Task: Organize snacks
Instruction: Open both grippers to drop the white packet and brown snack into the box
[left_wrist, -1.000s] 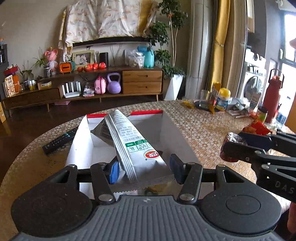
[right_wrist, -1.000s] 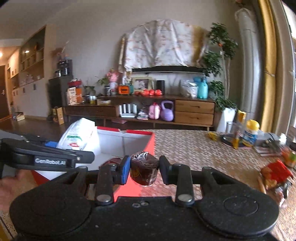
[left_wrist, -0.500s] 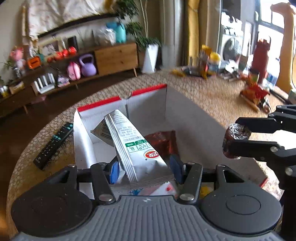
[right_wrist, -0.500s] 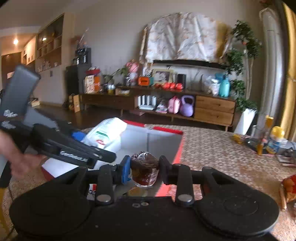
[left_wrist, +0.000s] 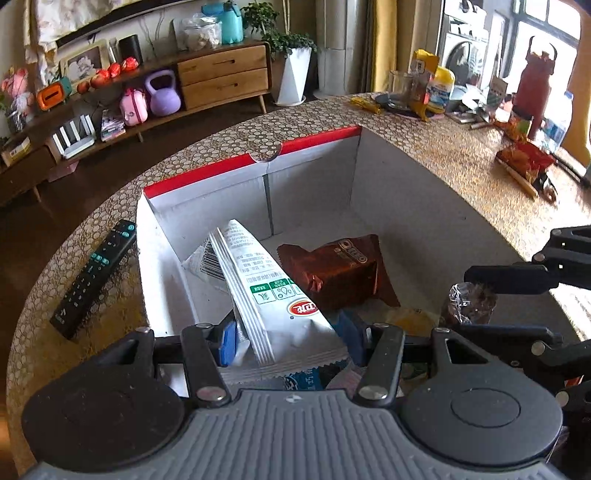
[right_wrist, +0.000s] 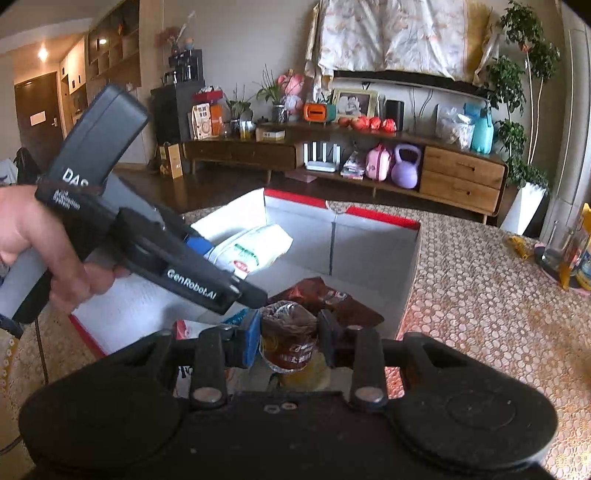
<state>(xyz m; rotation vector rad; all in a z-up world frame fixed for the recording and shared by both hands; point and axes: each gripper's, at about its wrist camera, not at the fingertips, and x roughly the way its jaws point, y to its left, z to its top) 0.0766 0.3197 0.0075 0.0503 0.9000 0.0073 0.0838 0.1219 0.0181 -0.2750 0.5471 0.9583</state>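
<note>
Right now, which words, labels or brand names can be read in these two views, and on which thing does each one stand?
"GenRobot.AI": on the side of the left gripper, seen from the right wrist.
"DAS": on the grey handle of that gripper; the small print under it is too blurred to read.
White snack packet: a red logo, green icons, a barcode and fine print, all unreadable.
Brown packet: lettering too blurred.
Foil-topped cup: label print unreadable.

Brown packet (left_wrist: 338, 271) inside box (left_wrist: 399, 184), remote (left_wrist: 94, 273) on table left of it.

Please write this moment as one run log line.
left tool: holds white pack | right tool: holds foil cup | both over box
</note>
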